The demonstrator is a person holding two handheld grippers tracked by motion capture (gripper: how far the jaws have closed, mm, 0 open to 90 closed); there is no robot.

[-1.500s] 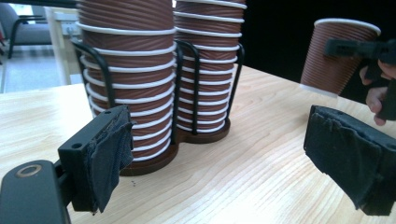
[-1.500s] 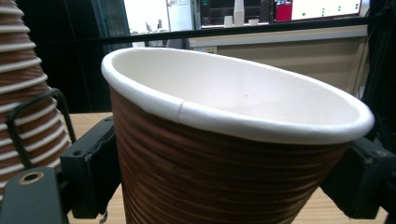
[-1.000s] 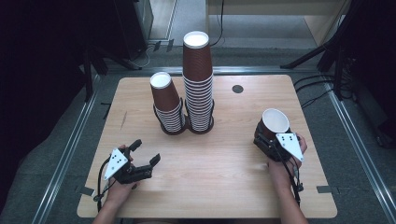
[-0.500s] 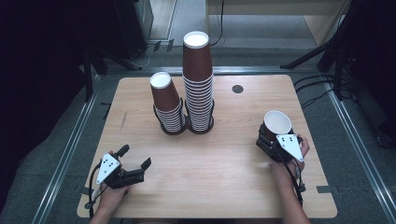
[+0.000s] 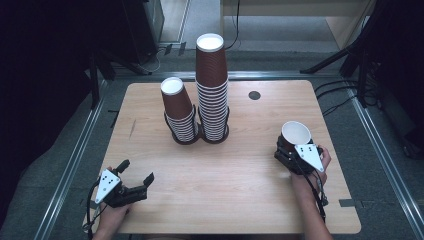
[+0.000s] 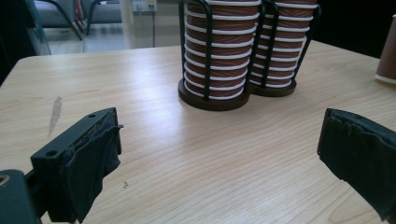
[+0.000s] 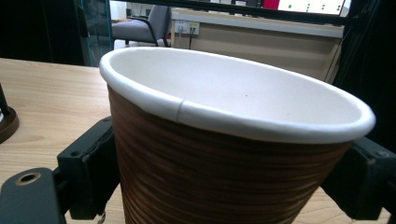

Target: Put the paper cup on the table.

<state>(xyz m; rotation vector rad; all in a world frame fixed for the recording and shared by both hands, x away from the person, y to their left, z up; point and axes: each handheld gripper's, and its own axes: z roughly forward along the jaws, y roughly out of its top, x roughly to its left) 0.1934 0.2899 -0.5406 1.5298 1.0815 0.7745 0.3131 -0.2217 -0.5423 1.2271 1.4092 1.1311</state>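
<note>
Cup [image 5: 295, 135]: brown paper one, upright, near the table's [image 5: 240, 200] right edge, clamped in the right gripper [image 5: 291, 156]
Left gripper [image 5: 136, 176]: near-left corner, jaws just swung wide apart, nothing between them
Short stack [image 5: 179, 112]: in a black holder, mid-table
Tall stack [image 5: 212, 87]: in its own holder, touching the short one's on the right
Right gripper: jaws squeezing the cup's sides

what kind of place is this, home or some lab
Probably a lab or office test room: a bare wooden table framed by metal rails, loose cables on the grey floor, and an office chair behind.
</note>
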